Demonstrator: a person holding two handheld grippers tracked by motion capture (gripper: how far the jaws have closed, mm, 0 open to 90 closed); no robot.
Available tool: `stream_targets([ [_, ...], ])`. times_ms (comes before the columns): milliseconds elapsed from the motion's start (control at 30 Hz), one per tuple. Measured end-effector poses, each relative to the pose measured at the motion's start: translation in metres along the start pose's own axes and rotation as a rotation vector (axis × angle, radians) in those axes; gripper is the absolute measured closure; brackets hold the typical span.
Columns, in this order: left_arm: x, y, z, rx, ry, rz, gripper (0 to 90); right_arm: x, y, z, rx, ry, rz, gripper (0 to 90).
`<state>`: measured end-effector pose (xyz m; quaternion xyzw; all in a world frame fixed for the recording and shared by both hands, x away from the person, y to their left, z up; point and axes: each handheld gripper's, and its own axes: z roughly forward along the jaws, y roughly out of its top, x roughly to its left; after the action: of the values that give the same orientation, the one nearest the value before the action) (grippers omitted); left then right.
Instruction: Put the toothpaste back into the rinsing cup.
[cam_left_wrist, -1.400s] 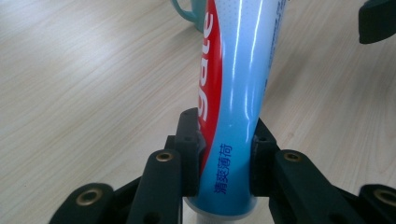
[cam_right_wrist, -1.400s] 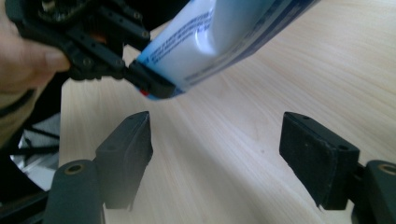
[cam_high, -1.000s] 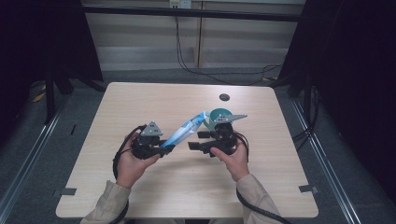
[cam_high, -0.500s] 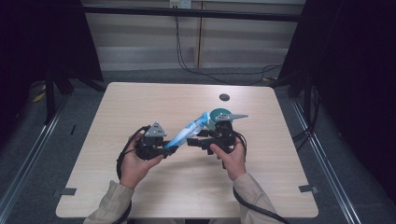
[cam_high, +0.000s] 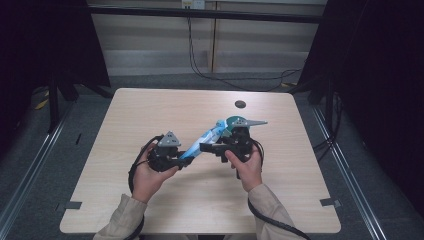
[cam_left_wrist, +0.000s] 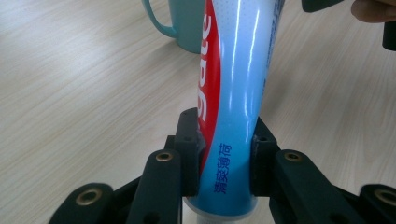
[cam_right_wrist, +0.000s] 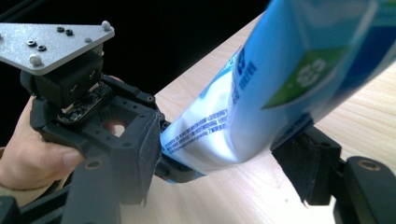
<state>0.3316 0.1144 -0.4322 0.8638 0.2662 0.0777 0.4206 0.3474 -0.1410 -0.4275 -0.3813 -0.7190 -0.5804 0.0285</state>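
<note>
Left gripper (cam_left_wrist: 223, 154) clamped on the cap end of a toothpaste tube (cam_left_wrist: 238, 84), pads (cam_left_wrist: 190, 149) pressing both sides just above the shoulder. Right gripper (cam_right_wrist: 224, 163) straddling the tube's middle, jaws just been closing, tube between them; left pad (cam_right_wrist: 140, 154) near or touching the skin, right pad (cam_right_wrist: 306, 168) looks slightly off, so no firm pinch yet. In the high view, left gripper (cam_high: 170, 155) low and left, right gripper (cam_high: 220, 148) beside it, toothpaste tube (cam_high: 206, 140) slanting up between them, held off the worktop (cam_high: 150, 110), far end toward a teal mug (cam_high: 230, 124).

Handling, judged: light, soft laminate body, dents and bends under pressure, already bowing in the right gripper view. Glossy skin, likely slippery; can slide lengthwise in a weak grip. Hard squeeze mid-body risks forcing paste toward the cap. Best hold: stiff shoulder near the cap, as left has it, or the flat crimped tail; mid-body only with gentle pressure across the flat faces.

Looks: light blue glossy tube, red band with white lettering down one side, dark blue Chinese characters near the cap end, green patch and darker blue print on the back, white cap edge just visible at the bottom of the left gripper view. Teal mug (cam_left_wrist: 187, 23) with handle standing on the worktop behind the tube.
</note>
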Motion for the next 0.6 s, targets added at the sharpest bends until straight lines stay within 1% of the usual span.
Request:
stream_targets([
  [67, -0.0002, 0.0000, 0.0001, -0.008, -0.001, -0.005, 71.8, 0.0000, 0.0000, -0.0004, -0.008, -0.007, 0.001, 36.3],
  [133, -0.0007, 0.0006, -0.0009, -0.002, 0.001, -0.003, 71.8, -0.0004, -0.0003, -0.0009, -0.016, -0.007, 0.009, 39.2],
  [167, -0.0007, 0.0006, -0.0009, -0.002, 0.001, -0.003, 71.7, -0.0004, -0.0003, -0.0009, -0.016, -0.007, 0.009, 39.2],
  [233, -0.0013, 0.0007, -0.0003, -0.008, -0.008, -0.012, 71.7, -0.0012, -0.0006, -0.0025, -0.030, -0.013, 0.013, 43.3],
  [267, -0.0017, 0.0008, 0.0004, -0.013, -0.006, -0.009, 71.6, -0.0018, -0.0006, -0.0037, -0.031, -0.019, 0.020, 44.4],
  [300, -0.0025, 0.0012, 0.0012, -0.013, -0.007, -0.015, 71.6, -0.0020, -0.0006, -0.0040, -0.036, -0.019, 0.024, 44.5],
  [400, -0.0035, 0.0013, 0.0021, -0.014, -0.009, -0.017, 71.5, -0.0021, -0.0003, -0.0047, -0.040, -0.020, 0.027, 44.7],
  [433, -0.0048, 0.0014, 0.0028, -0.010, -0.016, -0.026, 71.5, -0.0026, -0.0002, -0.0052, -0.045, -0.019, 0.037, 45.0],
  [467, -0.0054, 0.0017, 0.0030, -0.006, -0.013, -0.018, 71.5, -0.0027, -0.0001, -0.0055, -0.046, -0.019, 0.040, 45.1],
  [500, -0.0062, 0.0017, 0.0037, -0.006, -0.018, -0.028, 71.4, -0.0032, -0.0003, -0.0058, -0.052, -0.018, 0.050, 45.7],
  [600, -0.0072, 0.0014, 0.0046, -0.009, -0.020, -0.033, 71.2, -0.0037, -0.0005, -0.0064, -0.059, -0.014, 0.052, 47.4],
])
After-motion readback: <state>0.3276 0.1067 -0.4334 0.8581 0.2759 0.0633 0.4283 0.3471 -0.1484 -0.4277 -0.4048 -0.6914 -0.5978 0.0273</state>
